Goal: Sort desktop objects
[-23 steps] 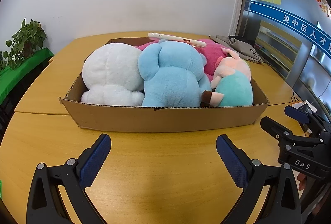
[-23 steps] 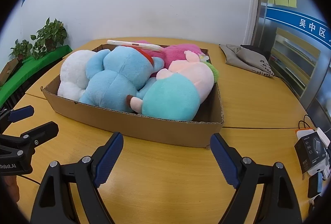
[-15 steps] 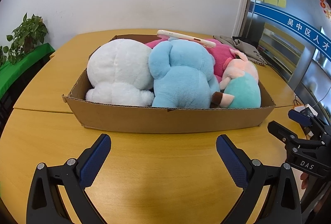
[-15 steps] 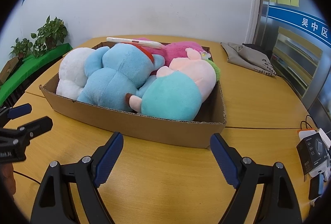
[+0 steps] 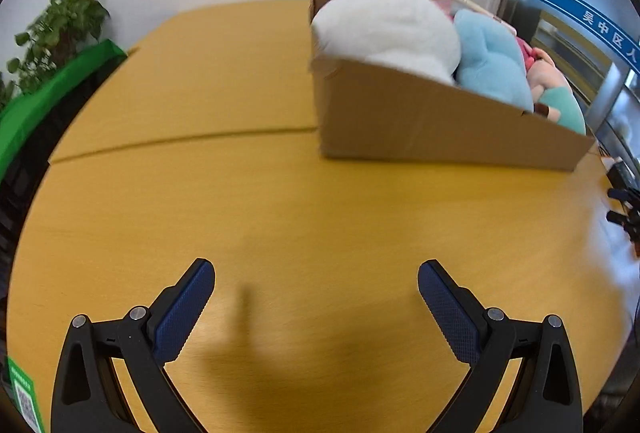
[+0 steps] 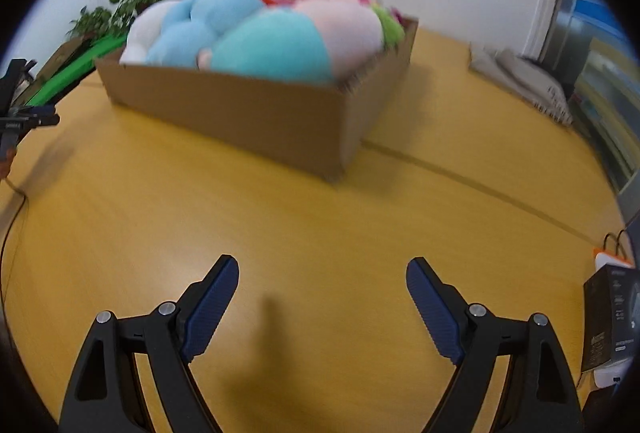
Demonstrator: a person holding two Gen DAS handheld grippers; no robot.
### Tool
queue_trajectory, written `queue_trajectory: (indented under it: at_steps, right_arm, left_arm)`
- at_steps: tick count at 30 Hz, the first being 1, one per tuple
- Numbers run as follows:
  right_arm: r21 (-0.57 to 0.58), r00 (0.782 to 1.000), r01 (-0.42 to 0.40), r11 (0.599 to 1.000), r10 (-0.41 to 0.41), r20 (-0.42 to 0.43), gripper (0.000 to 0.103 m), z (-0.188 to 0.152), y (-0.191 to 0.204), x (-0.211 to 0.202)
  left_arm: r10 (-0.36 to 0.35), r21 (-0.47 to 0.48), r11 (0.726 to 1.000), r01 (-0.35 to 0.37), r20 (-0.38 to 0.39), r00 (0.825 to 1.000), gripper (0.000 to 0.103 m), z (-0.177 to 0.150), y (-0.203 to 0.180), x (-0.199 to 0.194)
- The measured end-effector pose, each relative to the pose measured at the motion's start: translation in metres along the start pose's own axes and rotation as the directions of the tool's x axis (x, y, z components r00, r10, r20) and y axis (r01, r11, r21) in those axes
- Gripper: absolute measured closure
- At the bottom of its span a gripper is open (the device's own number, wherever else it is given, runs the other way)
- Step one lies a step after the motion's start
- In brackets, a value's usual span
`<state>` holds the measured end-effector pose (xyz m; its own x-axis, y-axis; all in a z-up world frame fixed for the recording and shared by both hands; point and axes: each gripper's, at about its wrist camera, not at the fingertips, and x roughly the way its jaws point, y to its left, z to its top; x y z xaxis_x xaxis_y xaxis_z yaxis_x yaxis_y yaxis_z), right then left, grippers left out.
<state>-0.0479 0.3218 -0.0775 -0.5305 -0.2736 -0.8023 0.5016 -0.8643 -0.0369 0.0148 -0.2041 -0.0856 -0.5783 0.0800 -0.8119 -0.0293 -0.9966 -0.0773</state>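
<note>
A cardboard box (image 5: 420, 121) on the yellow table holds several plush toys: a white one (image 5: 384, 29), a light blue one (image 5: 492, 61) and a teal and pink one (image 5: 560, 101). The box also shows in the right wrist view (image 6: 256, 113), with the teal plush (image 6: 272, 45) and the blue plush (image 6: 204, 21). My left gripper (image 5: 316, 285) is open and empty over bare table, left of the box. My right gripper (image 6: 322, 281) is open and empty over bare table, in front of the box's right corner.
A potted plant (image 5: 56, 37) and a green cloth (image 5: 44, 93) stand at the left. Grey folded cloth (image 6: 520, 77) lies at the far right of the table. A black box (image 6: 608, 317) and a white device sit at the right edge. A table seam (image 5: 180, 141) runs across.
Both grippers have dropped lower and swung outward, the left one leftward and the right one rightward. The box now sits to the side in each view. Both stay open.
</note>
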Motion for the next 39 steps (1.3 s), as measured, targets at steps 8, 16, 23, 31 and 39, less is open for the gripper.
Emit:
queue_trajectory:
  at_steps: [8,16,23,31,39]
  right_arm:
    - [-0.111,0.992,-0.121,0.986,0.116,-0.053,0.0,-0.024,-0.04,0.009]
    - [-0.242,0.974,-0.225,0.944,0.226,-0.025,0.0,-0.032,-0.062,-0.002]
    - [-0.287,0.968,-0.248,0.925,0.251,-0.029,0.0,-0.041,-0.062,-0.01]
    - [-0.293,0.968,-0.246,0.924,0.247,-0.035,0.0,-0.036,-0.068,-0.005]
    - [-0.294,0.968,-0.248,0.923,0.247,-0.042,0.0,-0.029,-0.071,-0.002]
  left_arm:
    - [-0.037,0.178,0.983,0.04,-0.02,0.999,0.0,-0.014,0.028,0.036]
    - [-0.053,0.181,0.982,0.053,0.0,0.999,0.0,0.0,0.051,0.074]
    - [-0.06,0.184,0.981,0.059,-0.001,0.998,0.0,-0.012,0.059,0.087]
    - [-0.06,0.186,0.981,0.06,-0.005,0.998,0.0,-0.017,0.06,0.104]
    - [-0.062,0.187,0.98,0.062,-0.005,0.998,0.0,-0.035,0.067,0.116]
